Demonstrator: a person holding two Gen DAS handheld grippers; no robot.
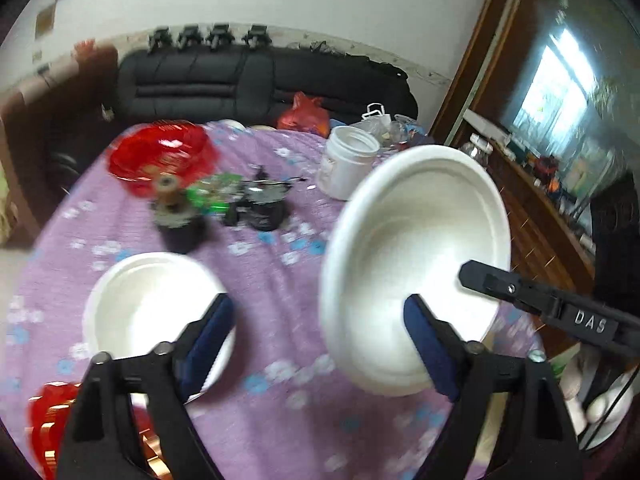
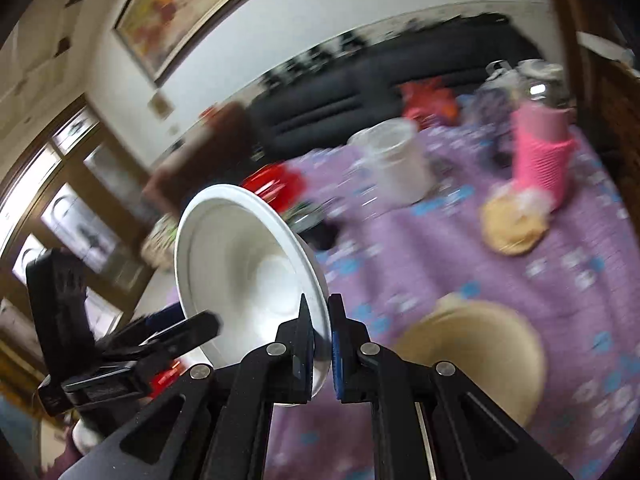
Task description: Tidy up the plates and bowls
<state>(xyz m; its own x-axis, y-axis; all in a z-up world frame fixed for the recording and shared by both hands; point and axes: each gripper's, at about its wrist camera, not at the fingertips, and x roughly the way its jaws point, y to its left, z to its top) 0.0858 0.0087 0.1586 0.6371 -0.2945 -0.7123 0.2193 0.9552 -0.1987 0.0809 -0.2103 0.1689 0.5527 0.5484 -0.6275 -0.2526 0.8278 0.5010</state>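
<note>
Right gripper [image 2: 321,326] clamped tight on the rim of a white bowl [image 2: 248,272], held tilted on edge and lifted clear of the counter [image 2: 420,280], which wears a purple flowered cloth. Same bowl [image 1: 416,264] seen from the left wrist, tipped with its hollow facing the camera, one black finger of the right gripper reaching in over its rim from the right. Left gripper [image 1: 318,344] standing part-way open with nothing between its blue pads [image 1: 208,340], poised above the cloth between the lifted bowl and a second white bowl [image 1: 152,300] resting flat on the counter at lower left. Farther back on the counter, a red bowl [image 1: 160,160], a white jar [image 1: 350,160] and some small dark clutter, blurred. In the right wrist view, a tan bowl [image 2: 480,352] sitting on the cloth just right of the gripper, and a pink holder [image 2: 540,152] standing farther back.
</note>
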